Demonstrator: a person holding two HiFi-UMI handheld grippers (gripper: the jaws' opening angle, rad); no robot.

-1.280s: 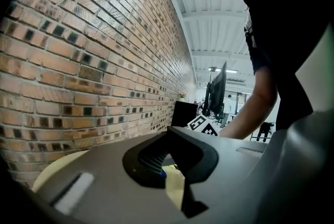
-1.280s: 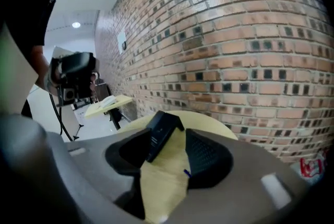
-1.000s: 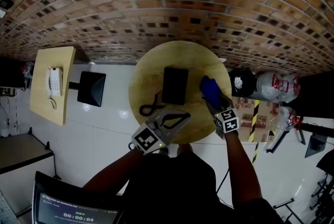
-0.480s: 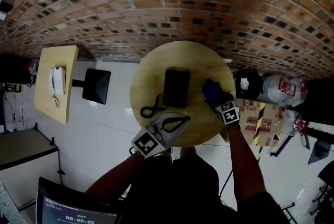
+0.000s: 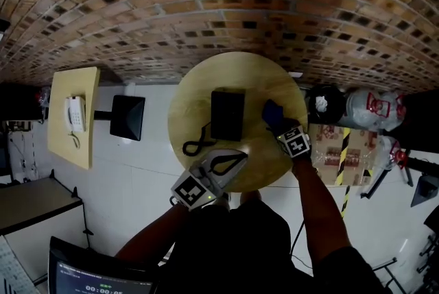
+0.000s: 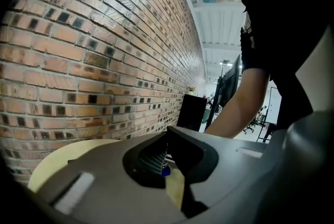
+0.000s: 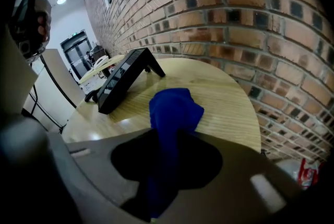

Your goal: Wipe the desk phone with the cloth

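A black desk phone (image 5: 228, 114) sits on the middle of the round wooden table (image 5: 240, 73), with its cord (image 5: 195, 144) looped to the left; the right gripper view shows the phone (image 7: 122, 79) tilted on its stand. The blue cloth (image 5: 272, 112) lies to the phone's right. My right gripper (image 5: 280, 123) is at the cloth's near edge and its jaws are closing, with the cloth (image 7: 175, 108) drawn up narrow between them. My left gripper (image 5: 240, 157) rests at the table's near edge, its jaws together and holding nothing.
A brick wall (image 5: 219, 5) runs behind the table. To the left stand a square yellow table (image 5: 63, 142) with a white phone (image 5: 74, 113) and a black seat (image 5: 127, 118). At right are a black bin (image 5: 322, 107), bags and a cardboard box (image 5: 336, 149).
My right gripper has pushed forward onto the cloth's near edge. The left gripper has stayed where it was.
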